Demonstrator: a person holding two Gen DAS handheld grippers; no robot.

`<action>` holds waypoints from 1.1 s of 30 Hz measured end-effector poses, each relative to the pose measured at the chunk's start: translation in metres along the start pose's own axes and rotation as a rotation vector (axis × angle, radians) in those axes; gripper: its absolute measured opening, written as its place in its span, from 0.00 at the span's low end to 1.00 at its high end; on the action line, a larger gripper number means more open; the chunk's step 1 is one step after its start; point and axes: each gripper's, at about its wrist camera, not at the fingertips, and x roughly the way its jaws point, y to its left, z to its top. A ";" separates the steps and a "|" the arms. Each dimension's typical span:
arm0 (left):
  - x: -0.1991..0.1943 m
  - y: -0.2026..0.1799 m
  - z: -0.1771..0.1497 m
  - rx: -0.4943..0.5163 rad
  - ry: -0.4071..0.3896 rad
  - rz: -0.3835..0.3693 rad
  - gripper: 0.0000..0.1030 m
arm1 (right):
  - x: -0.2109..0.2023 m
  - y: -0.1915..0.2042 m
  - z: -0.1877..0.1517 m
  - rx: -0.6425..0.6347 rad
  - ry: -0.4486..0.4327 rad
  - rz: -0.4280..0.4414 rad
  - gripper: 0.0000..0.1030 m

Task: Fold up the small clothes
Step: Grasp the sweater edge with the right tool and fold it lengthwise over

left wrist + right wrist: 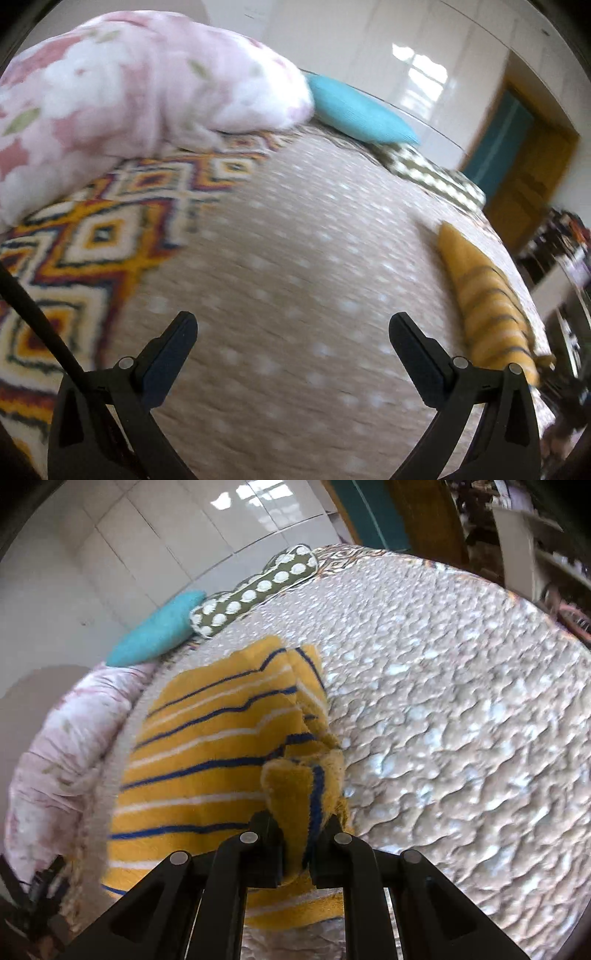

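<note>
Duvet: a pink floral duvet (122,85) is filling the upper left of the left wrist view, its lower edge lying on a patterned blanket (74,236); in the right wrist view it is bunching along the left edge (55,746).
Left gripper: the left gripper (293,328) is hovering at the bottom of its frame with its fingers spread wide and nothing between them.
Bedspread: a beige dotted bedspread (288,266) is taking up the centre of the left wrist view, bare ahead of the spread fingers; in the right wrist view its right half (461,720) is lying open out to the rounded far edge.
Pillows: a teal pillow (358,110) is sitting at the upper centre beside the duvet, and a green dotted pillow (258,587) is lying just right of it at the bed's far edge.
Garment: a yellow striped garment (207,746) is lying left of centre in the right wrist view, near the duvet; in the left wrist view it is showing at the right edge of the bed (487,306).
Right gripper: the right gripper (297,834) is pinching a raised fold of the garment's right edge between nearly closed fingers.
</note>
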 end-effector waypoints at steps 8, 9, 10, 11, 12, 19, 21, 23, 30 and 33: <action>0.000 -0.103 -0.009 0.181 0.072 -0.166 1.00 | -0.027 -0.004 -0.013 -0.052 -0.036 0.112 0.08; 0.003 -0.119 -0.009 0.195 0.085 -0.186 1.00 | -0.029 -0.010 -0.014 -0.040 -0.036 0.123 0.08; 0.007 -0.134 -0.008 0.204 0.098 -0.215 1.00 | -0.031 -0.017 -0.015 -0.031 -0.034 0.133 0.08; 0.012 -0.146 -0.008 0.211 0.105 -0.234 1.00 | -0.029 -0.023 -0.016 -0.023 -0.027 0.139 0.08; 0.020 -0.164 -0.008 0.225 0.115 -0.248 1.00 | -0.028 -0.028 -0.017 -0.015 -0.022 0.140 0.08; 0.104 -0.203 -0.051 0.263 0.360 -0.180 1.00 | -0.021 -0.047 -0.023 0.016 0.000 0.182 0.08; 0.102 -0.200 -0.056 0.247 0.324 -0.194 1.00 | -0.019 -0.050 -0.024 0.003 0.005 0.179 0.08; 0.092 -0.203 -0.050 0.272 0.332 -0.196 0.95 | -0.016 -0.055 -0.022 0.009 0.016 0.200 0.10; 0.045 -0.183 -0.001 0.282 0.191 -0.302 0.95 | -0.067 -0.078 0.001 0.008 -0.098 0.242 0.57; 0.073 -0.170 0.011 0.202 0.249 -0.333 0.95 | -0.065 -0.081 0.029 0.029 -0.111 0.264 0.81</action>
